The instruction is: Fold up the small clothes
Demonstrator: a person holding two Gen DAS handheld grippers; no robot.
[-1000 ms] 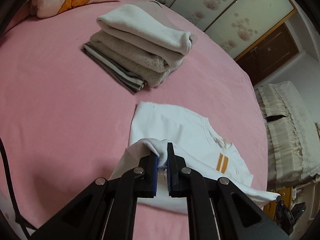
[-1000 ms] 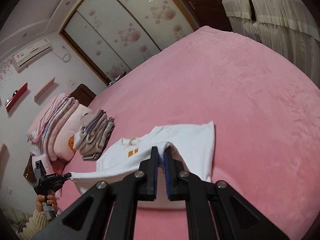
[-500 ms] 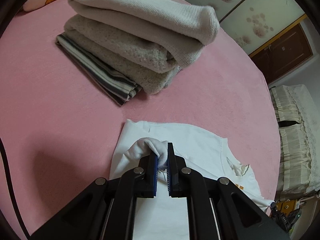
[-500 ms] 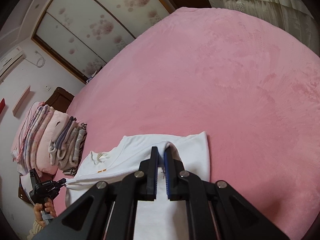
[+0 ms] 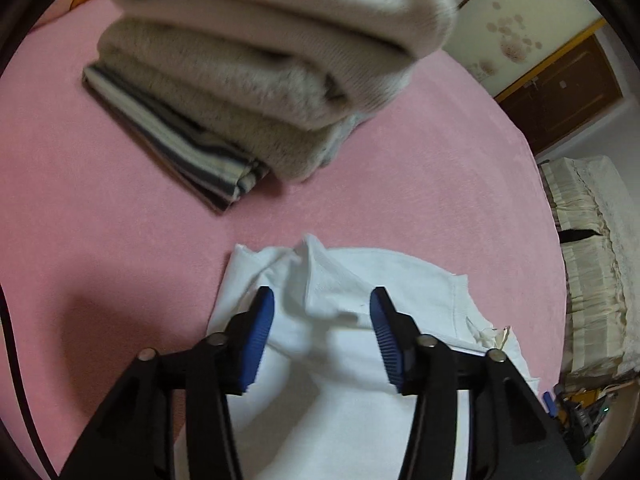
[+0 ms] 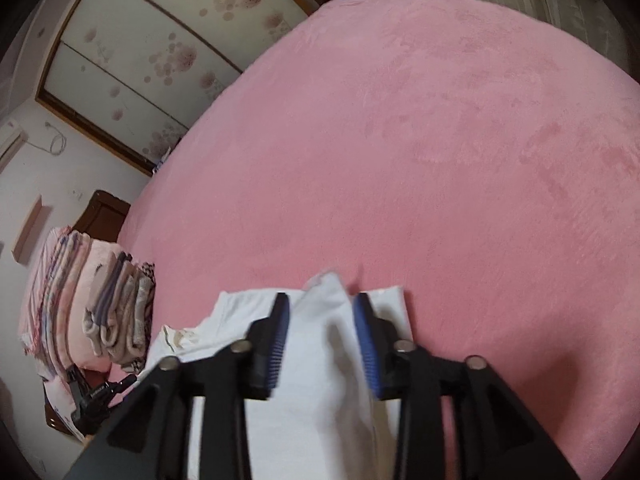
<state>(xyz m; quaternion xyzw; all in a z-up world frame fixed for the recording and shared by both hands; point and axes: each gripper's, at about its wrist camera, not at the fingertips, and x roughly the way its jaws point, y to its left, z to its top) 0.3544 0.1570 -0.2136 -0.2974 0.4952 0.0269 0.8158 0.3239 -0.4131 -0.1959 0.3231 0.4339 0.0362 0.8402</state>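
A small white shirt (image 5: 404, 280) lies folded over on the pink bed (image 5: 80, 200). My left gripper (image 5: 322, 298) hangs low over one corner, its jaws opening; a raised peak of white cloth stands between the blue pads, touching neither. In the right wrist view the same white shirt (image 6: 320, 360) lies under my right gripper (image 6: 320, 304), whose jaws are also opening around a loose cloth peak that the pads do not press. The shirt's collar (image 6: 176, 334) shows to the left.
A stack of folded clothes (image 5: 260, 80), cream and grey over a striped one, sits just beyond the shirt's corner. Folded bedding and pillows (image 6: 60, 300) lie at the bed's left end. Wardrobe doors (image 6: 160, 60) and curtains stand behind. Wide pink bed (image 6: 440, 160) stretches ahead of the right gripper.
Both grippers moved forward and down with the shirt's edge, laid it over the shirt, then let go; the jaws now stand apart. The stack looms closer in the left view.
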